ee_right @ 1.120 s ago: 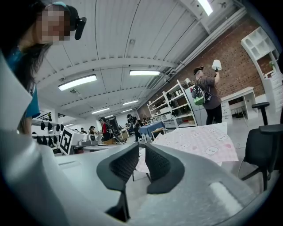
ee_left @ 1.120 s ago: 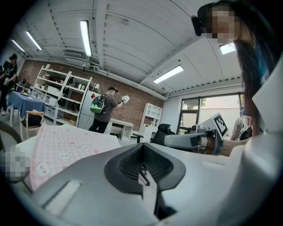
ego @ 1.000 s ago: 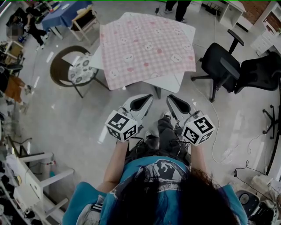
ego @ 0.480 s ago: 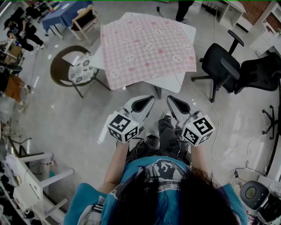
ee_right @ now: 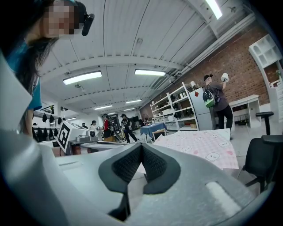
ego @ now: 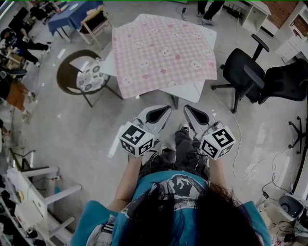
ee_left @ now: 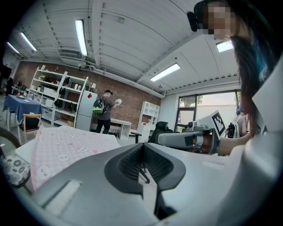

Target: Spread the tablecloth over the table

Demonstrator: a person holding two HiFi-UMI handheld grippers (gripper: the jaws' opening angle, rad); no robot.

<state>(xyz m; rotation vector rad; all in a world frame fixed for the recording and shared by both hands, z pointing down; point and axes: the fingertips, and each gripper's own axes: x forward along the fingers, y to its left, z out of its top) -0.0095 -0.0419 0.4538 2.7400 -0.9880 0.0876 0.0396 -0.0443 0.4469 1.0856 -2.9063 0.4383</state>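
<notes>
A pink checked tablecloth (ego: 163, 53) with small animal faces lies flat over the white table (ego: 191, 90), whose top shows past the cloth at the near right and far corners. Both grippers hover side by side in front of the person, short of the table's near edge and touching nothing. My left gripper (ego: 165, 109) is shut and empty. So is my right gripper (ego: 187, 108). In the left gripper view the tablecloth (ee_left: 62, 148) lies ahead on the left, beyond the shut left gripper (ee_left: 142, 154). In the right gripper view the tablecloth (ee_right: 201, 148) lies ahead on the right of the shut right gripper (ee_right: 141, 152).
Two black office chairs (ego: 243, 72) (ego: 286, 79) stand right of the table. A seat with a patterned cushion (ego: 89, 74) stands at its left. A blue table (ego: 72, 14) is far left. A person with a backpack (ee_left: 104, 112) stands beyond the table. Cables lie on the floor at right.
Both grippers have stayed in place. The person beyond the table has walked to the right. The head view has shifted slightly.
</notes>
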